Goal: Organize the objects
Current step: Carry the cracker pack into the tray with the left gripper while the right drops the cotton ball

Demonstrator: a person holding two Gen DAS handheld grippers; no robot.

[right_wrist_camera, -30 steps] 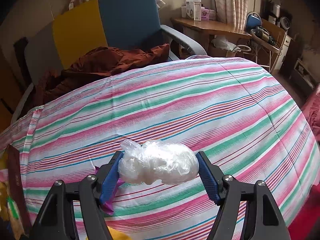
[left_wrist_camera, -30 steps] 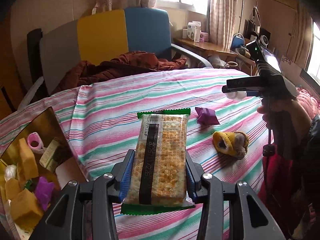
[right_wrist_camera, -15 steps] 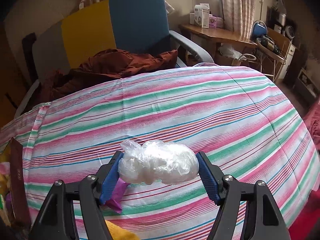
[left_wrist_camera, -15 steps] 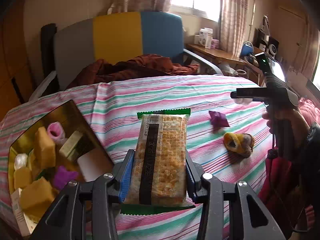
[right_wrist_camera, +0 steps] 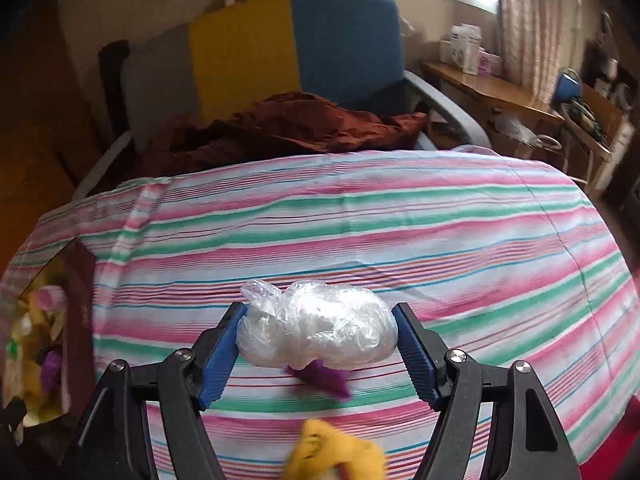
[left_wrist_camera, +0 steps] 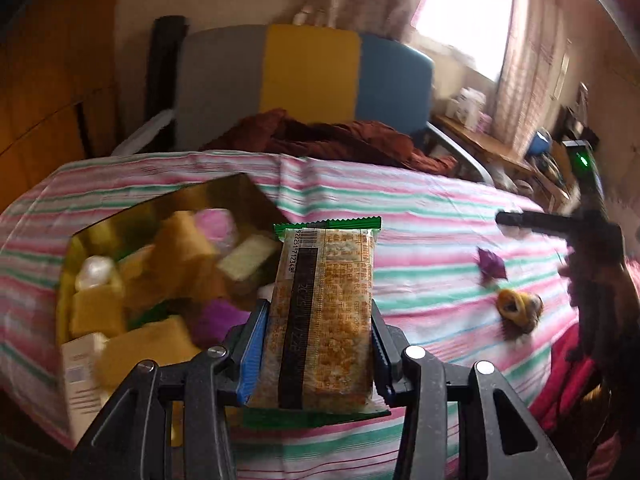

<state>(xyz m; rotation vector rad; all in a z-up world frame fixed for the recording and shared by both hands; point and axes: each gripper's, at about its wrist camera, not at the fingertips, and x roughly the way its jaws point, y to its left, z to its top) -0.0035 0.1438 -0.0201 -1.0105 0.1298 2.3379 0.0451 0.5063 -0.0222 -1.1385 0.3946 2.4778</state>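
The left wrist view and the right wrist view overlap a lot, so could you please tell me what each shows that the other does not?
Only the left wrist view shows the left gripper shut on a cracker pack.

Only the right wrist view shows the right gripper shut on a clear plastic bundle.

Both show the striped sheet, the box of snacks, a purple wrapper, a yellow toy and the chair.

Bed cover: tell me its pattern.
The bed cover has pink, green and white stripes with thin blue lines, shown best in the right wrist view.

Window [left_wrist_camera: 464, 16] glare, dim corners — motion blur, fisheye-bent edges.
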